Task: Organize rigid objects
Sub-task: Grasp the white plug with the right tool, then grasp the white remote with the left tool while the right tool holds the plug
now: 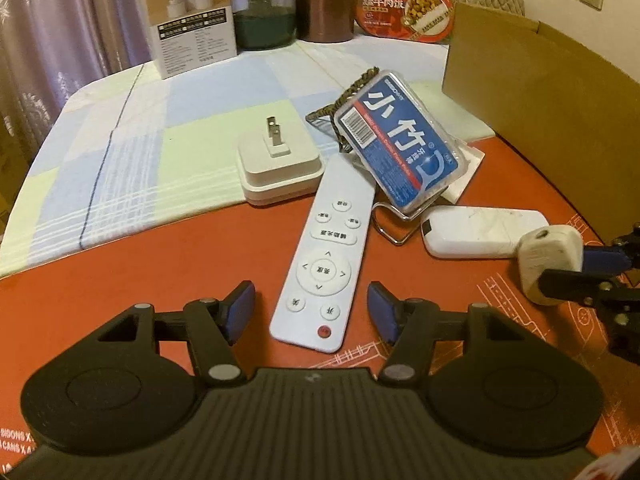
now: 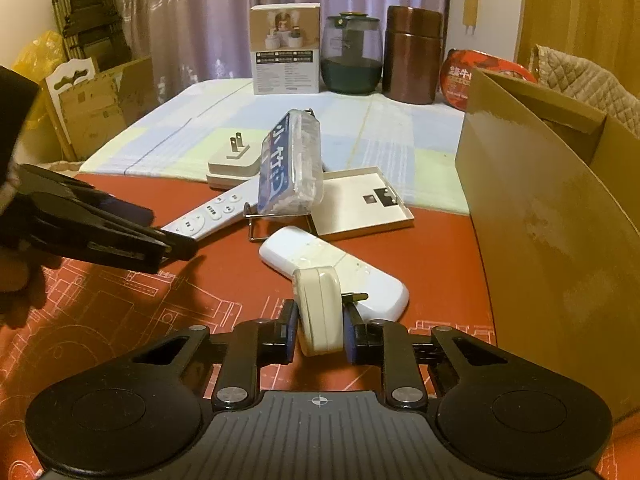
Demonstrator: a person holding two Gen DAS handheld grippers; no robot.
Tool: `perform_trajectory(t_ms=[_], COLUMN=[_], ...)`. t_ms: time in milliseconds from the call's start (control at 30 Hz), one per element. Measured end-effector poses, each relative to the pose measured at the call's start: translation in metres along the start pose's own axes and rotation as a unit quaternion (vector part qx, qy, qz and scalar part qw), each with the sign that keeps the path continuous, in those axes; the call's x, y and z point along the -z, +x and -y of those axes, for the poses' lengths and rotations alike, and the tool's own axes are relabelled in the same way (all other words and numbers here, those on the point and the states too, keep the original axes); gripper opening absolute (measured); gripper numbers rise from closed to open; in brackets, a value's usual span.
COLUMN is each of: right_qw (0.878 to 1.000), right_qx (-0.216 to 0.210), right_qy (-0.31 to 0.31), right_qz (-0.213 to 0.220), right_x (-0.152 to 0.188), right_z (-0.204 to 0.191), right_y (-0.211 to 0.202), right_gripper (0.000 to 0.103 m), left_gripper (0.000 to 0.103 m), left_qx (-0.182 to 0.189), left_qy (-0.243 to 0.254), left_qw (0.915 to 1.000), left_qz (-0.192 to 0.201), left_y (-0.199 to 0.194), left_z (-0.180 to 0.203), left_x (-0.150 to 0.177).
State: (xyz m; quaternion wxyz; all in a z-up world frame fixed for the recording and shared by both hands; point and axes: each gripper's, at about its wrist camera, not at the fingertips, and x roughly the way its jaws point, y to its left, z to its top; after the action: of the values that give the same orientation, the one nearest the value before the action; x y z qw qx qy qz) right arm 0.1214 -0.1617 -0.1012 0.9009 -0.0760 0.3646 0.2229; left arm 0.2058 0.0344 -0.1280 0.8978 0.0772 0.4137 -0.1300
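Observation:
My left gripper (image 1: 311, 308) is open, its fingers on either side of the near end of a long white remote (image 1: 324, 256) lying on the red mat; the remote also shows in the right wrist view (image 2: 212, 212). My right gripper (image 2: 320, 326) is shut on a cream plug adapter (image 2: 320, 308), held just above the mat; it shows at the right in the left wrist view (image 1: 550, 260). A blue-labelled clear floss box (image 1: 396, 140) leans on a wire stand. A white oval remote (image 1: 480, 232) and a white square charger (image 1: 280, 164) lie nearby.
An open cardboard box (image 2: 560, 216) stands at the right. A flat white tray (image 2: 360, 204) lies behind the floss box. A product carton (image 2: 286, 50), glass jar (image 2: 352, 56), brown canister (image 2: 414, 54) and red food tin (image 1: 404, 10) line the back of the table.

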Motion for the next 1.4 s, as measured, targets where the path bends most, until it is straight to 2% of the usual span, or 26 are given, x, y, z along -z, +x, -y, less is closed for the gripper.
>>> perform_trajectory(t_ms=[133,267,467,667,767,833,867,1033,1267,1400], right_qw=[1.000,1.000,1.000,1.000,1.000,1.000,1.000,0.999,0.999,0.999], right_qx=[0.001,0.004,-0.001,-0.006,-0.006,-0.004,-0.003,0.001,0.000,0.000], right_qy=[0.010,0.013,0.014,0.019,0.024,0.025,0.027,0.037,0.041,0.043], right_qz=[-0.002,-0.005,-0.004,-0.008,-0.010,-0.010,-0.010,-0.009,-0.007,-0.008], right_x=[0.003,0.003,0.005,0.015,0.022,0.025,0.027,0.027,0.024,0.024], right_z=[0.004,0.006,0.004,0.002,0.003,0.004,0.004,0.009,0.014,0.015], right_y=[-0.005,-0.008,-0.018,-0.035,-0.045,-0.049,-0.051,-0.055,-0.048,-0.043], right_gripper=[0.019,0.019,0.019,0.019,0.019,0.020,0.020,0.020,0.020,0.019], left_gripper=[0.056,0.039,0.033,0.033,0.034,0.039,0.042,0.043,0.043,0.043], left_qx=[0.001,0.000,-0.028,-0.027,-0.035,-0.049,-0.052,-0.051,-0.053,-0.050], left_qy=[0.002,-0.016,-0.046,-0.088,-0.092,-0.083,-0.079,-0.058,-0.036,-0.042], left_qw=[1.0000,0.9999,0.9983,0.9953,0.9950,0.9953,0.9955,0.9967,0.9976,0.9973], left_qz=[0.006,0.005,-0.023,-0.028,-0.018,-0.004,0.004,0.025,0.026,0.033], left_y=[0.004,0.002,-0.023,-0.062,-0.074,-0.078,-0.077,-0.068,-0.043,-0.037], left_z=[0.003,0.003,0.027,0.059,0.067,0.070,0.069,0.067,0.069,0.066], left_x=[-0.002,-0.001,0.018,0.054,0.066,0.071,0.070,0.057,0.048,0.045])
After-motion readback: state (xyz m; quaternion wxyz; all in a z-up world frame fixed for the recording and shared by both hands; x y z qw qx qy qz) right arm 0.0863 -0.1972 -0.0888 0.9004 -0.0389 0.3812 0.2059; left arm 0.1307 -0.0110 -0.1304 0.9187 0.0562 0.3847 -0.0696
